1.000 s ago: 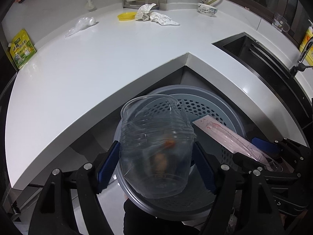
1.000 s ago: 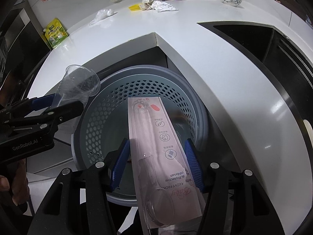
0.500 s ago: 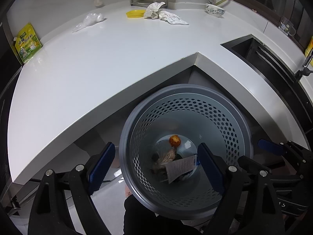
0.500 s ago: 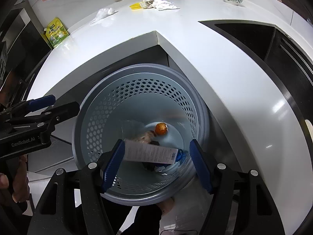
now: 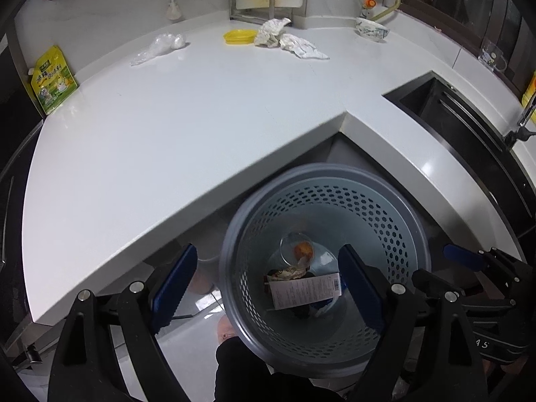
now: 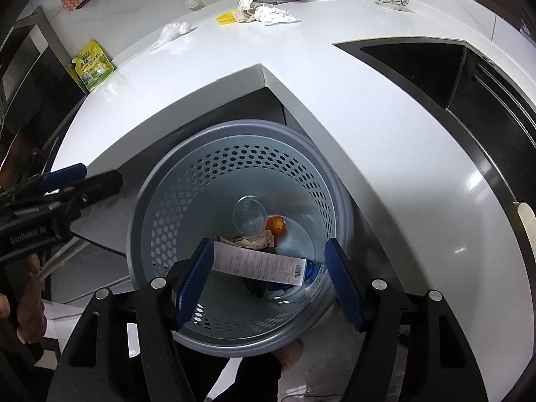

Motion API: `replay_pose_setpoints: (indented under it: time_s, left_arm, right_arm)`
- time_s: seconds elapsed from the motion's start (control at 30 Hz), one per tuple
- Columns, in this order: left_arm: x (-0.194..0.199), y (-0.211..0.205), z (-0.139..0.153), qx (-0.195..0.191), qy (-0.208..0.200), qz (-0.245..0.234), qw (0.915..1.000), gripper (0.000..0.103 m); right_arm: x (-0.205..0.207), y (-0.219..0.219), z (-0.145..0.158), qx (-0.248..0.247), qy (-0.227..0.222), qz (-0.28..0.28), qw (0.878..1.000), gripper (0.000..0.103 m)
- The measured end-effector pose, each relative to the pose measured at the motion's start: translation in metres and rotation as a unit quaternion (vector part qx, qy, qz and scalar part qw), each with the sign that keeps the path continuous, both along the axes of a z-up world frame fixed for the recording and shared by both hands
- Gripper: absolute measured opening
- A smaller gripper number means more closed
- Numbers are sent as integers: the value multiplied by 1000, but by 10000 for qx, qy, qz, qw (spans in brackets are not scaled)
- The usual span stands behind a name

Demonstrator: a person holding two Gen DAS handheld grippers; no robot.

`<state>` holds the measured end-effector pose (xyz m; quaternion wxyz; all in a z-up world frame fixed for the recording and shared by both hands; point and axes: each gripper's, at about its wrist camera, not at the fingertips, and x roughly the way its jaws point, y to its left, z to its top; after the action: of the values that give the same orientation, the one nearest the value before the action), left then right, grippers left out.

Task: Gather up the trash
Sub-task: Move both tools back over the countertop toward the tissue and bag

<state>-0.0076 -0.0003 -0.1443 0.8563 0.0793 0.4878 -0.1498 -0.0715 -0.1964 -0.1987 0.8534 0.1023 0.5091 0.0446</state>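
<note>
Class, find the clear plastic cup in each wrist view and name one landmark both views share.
Left wrist view: the clear plastic cup lies at the bottom of the perforated bin, just above picture centre-bottom, over an orange scrap.
Right wrist view: the cup lies mid-bin, left of the orange scrap.
Shared landmark: the green pouch on the counter's left edge.

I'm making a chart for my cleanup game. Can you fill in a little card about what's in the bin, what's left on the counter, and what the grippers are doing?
bin: grey perforated bin on the floor in the counter's corner notch
in the bin: clear plastic cup, orange scrap, flat printed package, crumpled wrappers
left on the counter: crumpled white paper, clear plastic bag, yellow lid
also there: green pouch, patterned bowl
left gripper: open, empty, above the bin
right gripper: open, empty, above the bin
</note>
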Motion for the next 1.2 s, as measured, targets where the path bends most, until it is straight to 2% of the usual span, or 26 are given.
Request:
replay_pose_setpoints:
  time_s: [0.33, 0.6, 0.83, 1.2]
  left_arm:
    - [30, 31, 38, -65, -370, 150, 9992, 86]
    - [81, 63, 69, -148, -665, 262, 9973, 88]
    - [135, 80, 74, -265, -742, 241, 9966, 88]
    - [248, 95, 64, -283, -857, -11, 9959, 88]
  right_arm:
    - [29, 17, 27, 28, -320, 28, 9995, 66]
    - [75, 41, 61, -30, -751, -3, 9972, 66]
    - [120, 50, 72, -111, -924, -216, 9954, 66]
    - [201, 40, 66, -267, -905, -841, 9920, 66]
